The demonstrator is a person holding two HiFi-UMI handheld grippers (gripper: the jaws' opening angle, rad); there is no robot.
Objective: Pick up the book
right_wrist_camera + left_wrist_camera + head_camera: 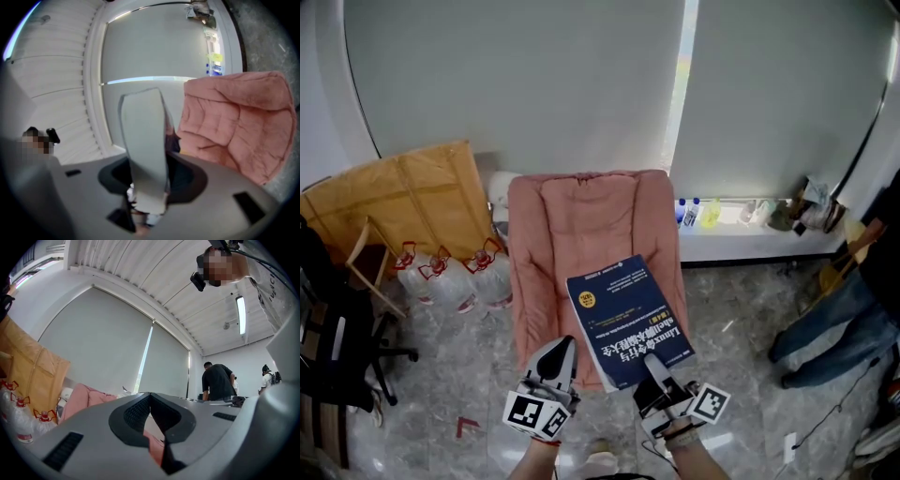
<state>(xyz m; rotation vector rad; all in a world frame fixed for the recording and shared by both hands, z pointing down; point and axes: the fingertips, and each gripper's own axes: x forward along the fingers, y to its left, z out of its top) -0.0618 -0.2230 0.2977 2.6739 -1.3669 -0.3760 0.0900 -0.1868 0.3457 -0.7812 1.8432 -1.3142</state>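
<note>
**Head view:** blue book (626, 319) over pink cushion (553, 225), cover up. Near edge sits in right tool (659, 375). Edge grip likely chosen for access (leverage poor, sag risk). Left tool (558, 361) just beside book's near-left corner, apparently not touching.

**Left gripper view:** jaws together, nothing between, cushion visible beyond. Confirms no second support, which head view leaves unclear.

**Right gripper view:** book edge-on between jaws, clamped on both faces. Cushion stands apart behind, so book judged clear of it.
</note>
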